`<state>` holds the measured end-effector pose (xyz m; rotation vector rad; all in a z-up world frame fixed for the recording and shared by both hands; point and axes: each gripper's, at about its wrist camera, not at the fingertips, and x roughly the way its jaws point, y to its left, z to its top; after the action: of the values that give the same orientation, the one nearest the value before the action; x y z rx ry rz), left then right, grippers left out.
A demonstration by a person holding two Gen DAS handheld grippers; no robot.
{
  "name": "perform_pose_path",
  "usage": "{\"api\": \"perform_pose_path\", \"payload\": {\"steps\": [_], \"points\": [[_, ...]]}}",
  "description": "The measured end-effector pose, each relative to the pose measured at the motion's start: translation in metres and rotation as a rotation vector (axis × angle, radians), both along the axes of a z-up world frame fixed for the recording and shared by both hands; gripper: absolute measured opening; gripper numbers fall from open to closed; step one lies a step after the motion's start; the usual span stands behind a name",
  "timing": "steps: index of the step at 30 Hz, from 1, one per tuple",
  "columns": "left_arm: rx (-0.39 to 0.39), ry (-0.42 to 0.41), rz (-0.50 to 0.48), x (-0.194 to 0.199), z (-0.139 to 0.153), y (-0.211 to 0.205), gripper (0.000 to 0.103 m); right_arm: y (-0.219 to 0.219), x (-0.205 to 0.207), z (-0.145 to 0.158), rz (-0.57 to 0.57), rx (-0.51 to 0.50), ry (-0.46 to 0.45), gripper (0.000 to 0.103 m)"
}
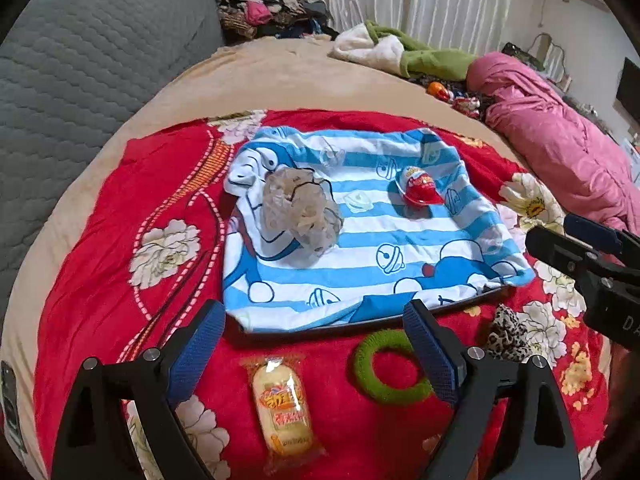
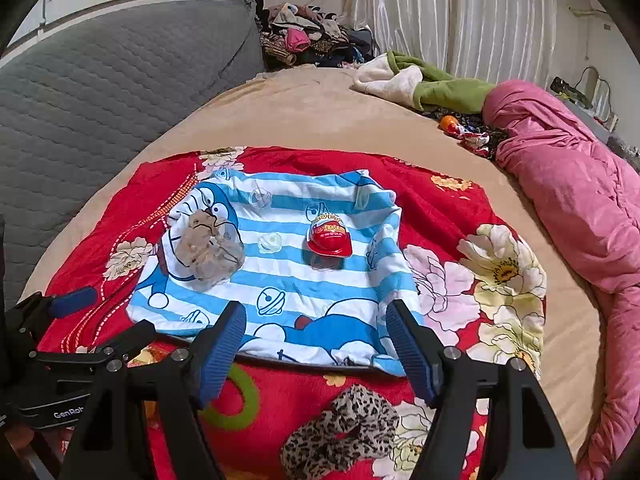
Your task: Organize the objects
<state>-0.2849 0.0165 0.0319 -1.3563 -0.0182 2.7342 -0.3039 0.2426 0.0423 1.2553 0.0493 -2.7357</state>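
Observation:
A tray covered by a blue-striped cartoon cloth (image 1: 360,240) (image 2: 304,280) lies on a red floral sheet. On it sit a beige mesh scrunchie (image 1: 300,212) (image 2: 208,248) at the left and a red egg-shaped toy pack (image 1: 420,186) (image 2: 330,236) at the right. In front of the tray lie a wrapped snack (image 1: 282,408), a green ring (image 1: 390,366) (image 2: 236,400) and a leopard scrunchie (image 1: 508,334) (image 2: 344,428). My left gripper (image 1: 316,348) is open above the snack and ring. My right gripper (image 2: 316,348) is open above the leopard scrunchie; it also shows in the left wrist view (image 1: 576,248).
The red floral sheet (image 1: 120,248) lies on a beige bed. A pink quilt (image 2: 580,200) lies along the right side. A green and white blanket (image 2: 420,84), small toys (image 2: 464,128), a clothes pile (image 2: 312,40) and a grey headboard (image 2: 100,92) stand farther off.

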Motion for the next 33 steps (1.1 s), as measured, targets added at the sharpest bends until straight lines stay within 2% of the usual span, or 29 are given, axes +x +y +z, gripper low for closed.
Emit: {"api": "perform_pose_path", "payload": {"steps": [9,16,19,22,28,33], "points": [[0.015,0.026,-0.009,0.030,0.009,-0.003,0.091,-0.004,0.029,0.005,0.012,-0.004,0.016,0.073],[0.059,0.015,-0.010,0.055,0.009,-0.008,0.092,-0.005,0.056,0.008,0.020,0.015,0.033,0.073],[0.046,0.027,-0.017,0.065,0.010,-0.007,0.092,-0.005,0.069,0.010,0.016,0.026,0.046,0.073],[0.054,0.028,-0.032,0.075,0.012,-0.007,0.092,-0.004,0.081,0.013,0.011,0.028,0.059,0.079],[0.073,0.043,-0.052,0.093,0.019,-0.009,0.092,-0.005,0.099,0.019,0.007,0.028,0.077,0.080],[0.053,0.054,-0.045,0.108,0.026,-0.012,0.092,-0.010,0.113,0.023,0.014,0.041,0.092,0.081]]}}
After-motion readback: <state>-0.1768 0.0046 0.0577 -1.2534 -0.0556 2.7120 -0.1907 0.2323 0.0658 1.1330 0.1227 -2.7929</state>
